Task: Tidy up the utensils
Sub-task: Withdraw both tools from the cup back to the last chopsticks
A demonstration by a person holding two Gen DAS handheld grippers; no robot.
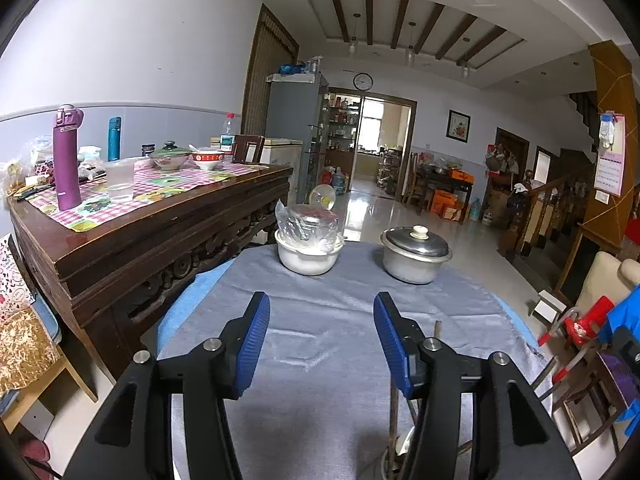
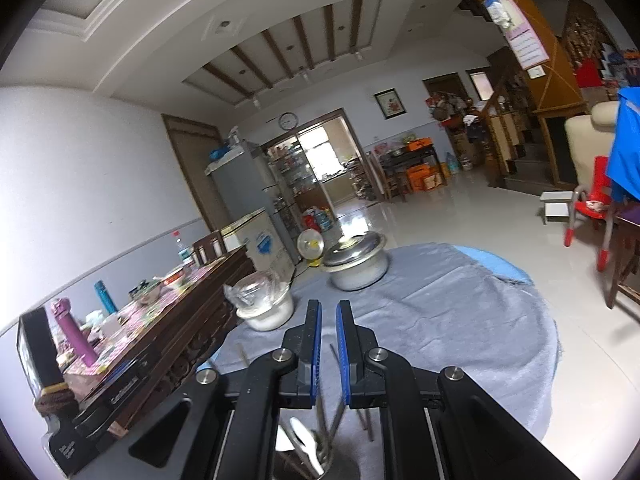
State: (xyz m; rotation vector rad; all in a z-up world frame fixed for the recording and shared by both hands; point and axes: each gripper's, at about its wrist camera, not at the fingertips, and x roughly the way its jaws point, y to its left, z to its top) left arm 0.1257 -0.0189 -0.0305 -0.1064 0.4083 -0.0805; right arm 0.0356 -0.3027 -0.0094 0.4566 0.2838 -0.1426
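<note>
i hold two claws over a round table draped in a grey cloth (image 1: 320, 312). my left claw (image 1: 320, 344) stands open with nothing between its blue pads. my right claw (image 2: 329, 350) is nearly closed, and i see nothing pinched in the thin gap. at the table's near edge, just under both claws, a metal utensil holder (image 2: 320, 452) already carries chopsticks (image 2: 338, 412) and a white spoon (image 2: 300, 436). at the far edge sit a white bowl (image 1: 306, 258) holding a bagged container, and a lidded pot (image 1: 414, 254). no loose utensils lie on the cloth that i can see, so i judge the sorting mostly done.
</note>
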